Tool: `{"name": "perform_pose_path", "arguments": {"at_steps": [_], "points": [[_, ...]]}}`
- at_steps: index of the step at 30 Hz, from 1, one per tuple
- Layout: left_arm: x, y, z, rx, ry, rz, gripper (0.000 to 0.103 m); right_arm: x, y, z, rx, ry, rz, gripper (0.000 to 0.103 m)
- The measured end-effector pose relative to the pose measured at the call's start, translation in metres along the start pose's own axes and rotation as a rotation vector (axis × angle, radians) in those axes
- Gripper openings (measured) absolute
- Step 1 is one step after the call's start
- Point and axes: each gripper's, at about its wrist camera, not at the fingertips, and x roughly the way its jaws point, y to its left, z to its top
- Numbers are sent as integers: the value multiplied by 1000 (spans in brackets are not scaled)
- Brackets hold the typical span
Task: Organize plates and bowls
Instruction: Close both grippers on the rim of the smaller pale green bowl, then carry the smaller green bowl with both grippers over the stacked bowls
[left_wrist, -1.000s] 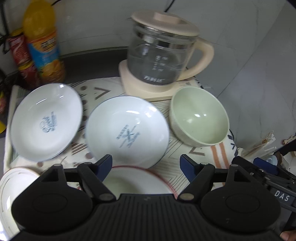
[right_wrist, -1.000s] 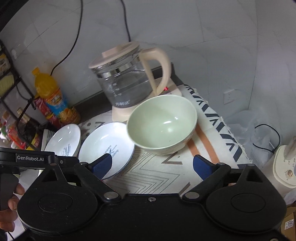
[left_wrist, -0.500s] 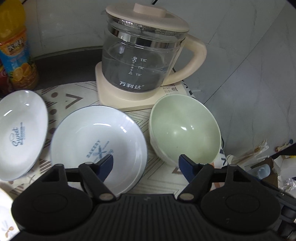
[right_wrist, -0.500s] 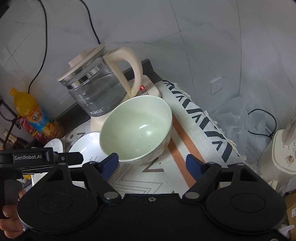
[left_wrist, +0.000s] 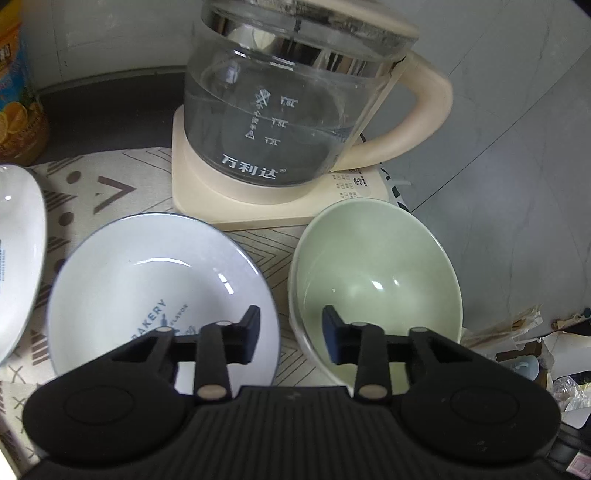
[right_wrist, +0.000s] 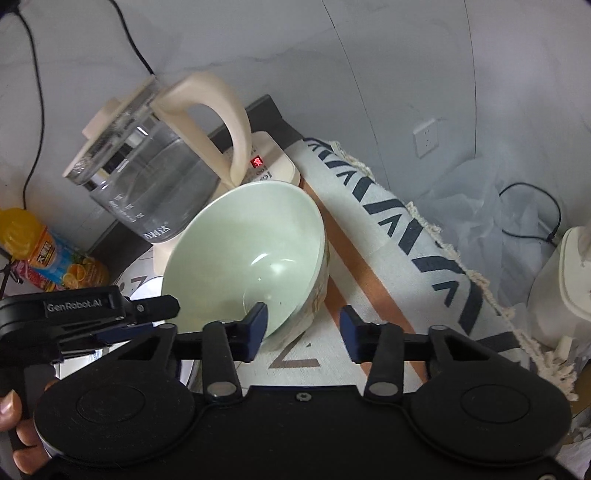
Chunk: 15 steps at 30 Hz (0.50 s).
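A pale green bowl stands on the patterned cloth right of a white plate with blue lettering. Another white plate lies at the far left. My left gripper is open and straddles the green bowl's near left rim, one finger over the white plate, one inside the bowl. In the right wrist view the green bowl sits ahead. My right gripper is open around its near right rim, left finger inside, right finger outside. The left gripper shows there at the left.
A glass kettle with cream handle stands on its cream base just behind the dishes. An orange drink bottle stands at the back left. The cloth's fringed edge runs along the right, with a white appliance beyond.
Both grippers have moved forward to the green bowl and their jaws have narrowed. Each now has one finger inside the bowl's rim.
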Motion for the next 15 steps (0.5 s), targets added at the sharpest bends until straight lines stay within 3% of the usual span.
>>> {"name": "perform_pose_path", "arguments": {"at_steps": [3, 6, 15], "points": [[8, -1, 2, -15, 2, 22, 18, 11, 1, 2, 2, 17, -7, 38], [14, 0, 2, -40, 18, -3, 11, 20, 1, 3, 6, 35, -7, 33], [6, -8, -2, -27, -7, 14, 8, 26, 5, 3, -16, 40, -17, 27]]}}
